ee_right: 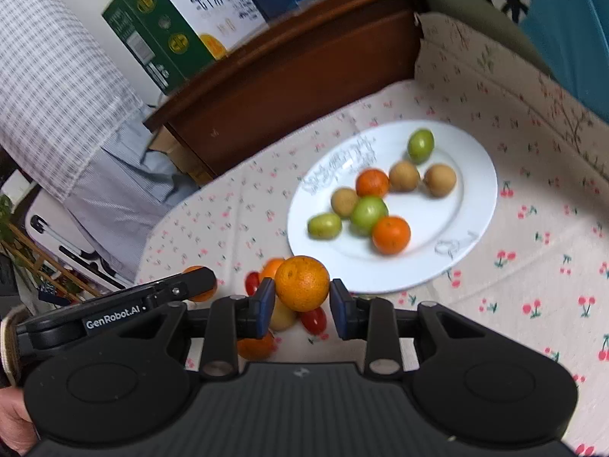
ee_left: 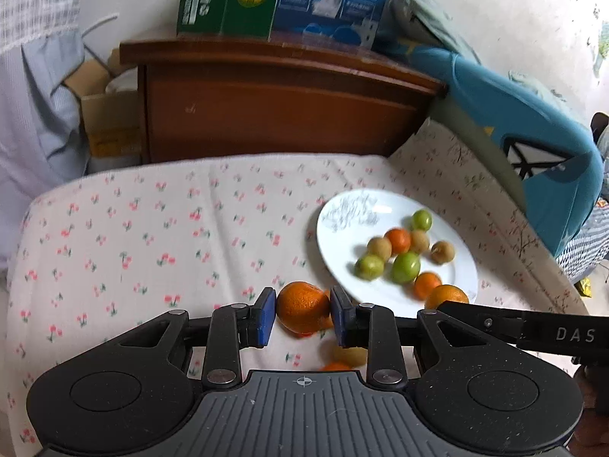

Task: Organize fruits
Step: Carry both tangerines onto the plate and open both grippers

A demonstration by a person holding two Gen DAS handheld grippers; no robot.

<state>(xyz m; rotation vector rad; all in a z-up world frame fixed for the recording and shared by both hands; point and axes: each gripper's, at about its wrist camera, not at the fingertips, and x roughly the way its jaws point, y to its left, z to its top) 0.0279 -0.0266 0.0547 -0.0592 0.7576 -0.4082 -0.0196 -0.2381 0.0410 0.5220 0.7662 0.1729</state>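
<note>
My left gripper [ee_left: 303, 295] is shut on an orange [ee_left: 300, 314], held just above the cherry-print cloth and left of the white plate [ee_left: 342, 205]. The plate carries several small fruits: green, tan and orange ones. In the right wrist view, my right gripper [ee_right: 302, 288] is shut on another orange [ee_right: 301, 278] at the plate's [ee_right: 472, 205] near edge. Below it on the cloth lie loose fruits: two cherry tomatoes [ee_right: 314, 320], a yellowish fruit [ee_right: 282, 318] and a partly hidden orange [ee_right: 255, 346]. A finger of the left gripper [ee_right: 182, 285] shows at the left.
A dark wooden cabinet [ee_left: 285, 106] stands behind the cloth, with green and blue cartons [ee_left: 228, 0] on top. A blue cushion [ee_left: 533, 122] leans along the right side. The right gripper's black finger [ee_left: 495, 321] reaches in beside the plate.
</note>
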